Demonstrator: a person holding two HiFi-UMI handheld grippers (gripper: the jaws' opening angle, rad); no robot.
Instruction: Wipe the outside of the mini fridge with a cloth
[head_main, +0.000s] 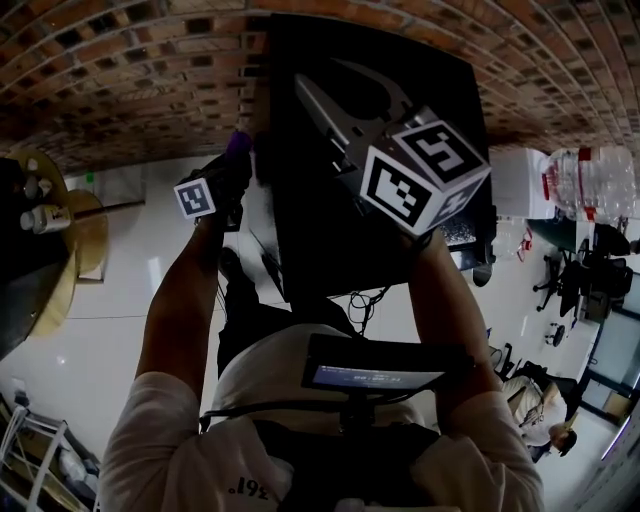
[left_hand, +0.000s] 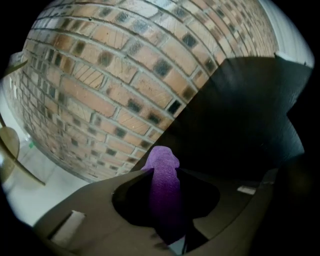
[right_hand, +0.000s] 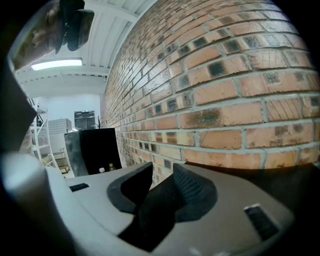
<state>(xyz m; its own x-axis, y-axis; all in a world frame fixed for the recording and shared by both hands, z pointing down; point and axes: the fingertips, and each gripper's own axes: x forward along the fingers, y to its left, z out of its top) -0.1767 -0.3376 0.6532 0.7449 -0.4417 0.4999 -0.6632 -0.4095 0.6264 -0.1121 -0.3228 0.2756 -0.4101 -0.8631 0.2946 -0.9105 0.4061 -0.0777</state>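
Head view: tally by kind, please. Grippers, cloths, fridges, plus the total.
grippers: 2 (left gripper, right gripper)
purple cloth: 1
black mini fridge: 1
Total: 4

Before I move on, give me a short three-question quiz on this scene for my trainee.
1. Multiple choice: what colour is the cloth clamped in the left gripper? A green, B purple, C white.
2. True or false: the right gripper grips a bottle.
3. Fill in: behind the black mini fridge stands a ___ wall.
Key: 1 B. 2 false, nothing is between its jaws. 3 brick.
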